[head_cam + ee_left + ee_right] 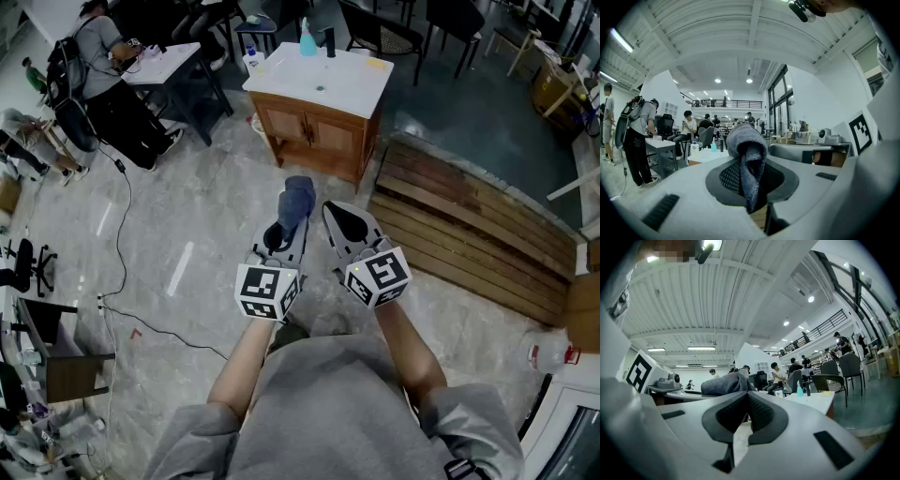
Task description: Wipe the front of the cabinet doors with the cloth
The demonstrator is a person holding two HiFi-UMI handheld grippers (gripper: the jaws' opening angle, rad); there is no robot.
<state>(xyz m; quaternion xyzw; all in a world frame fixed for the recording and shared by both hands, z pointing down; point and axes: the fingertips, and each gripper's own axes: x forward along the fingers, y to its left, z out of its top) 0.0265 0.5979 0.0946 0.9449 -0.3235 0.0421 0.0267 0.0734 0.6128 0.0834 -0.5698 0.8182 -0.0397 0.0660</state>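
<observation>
Cloth (746,152) sits pinched between left gripper (280,232) fingers.

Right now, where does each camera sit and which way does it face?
Head view: on the person's head, steeply down at both forearms, left gripper, right gripper, wooden white-topped cabinet ahead.
Left gripper view: rides left gripper, along jaws shut on grey-blue cloth.
Right gripper view: rides right gripper, along empty shut jaws.
Shared: both gripper views show cloth and cabinet top.

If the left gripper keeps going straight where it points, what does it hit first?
Probably the wooden cabinet ahead; the cloth held in the left gripper would touch first. Depth is unclear.
</observation>
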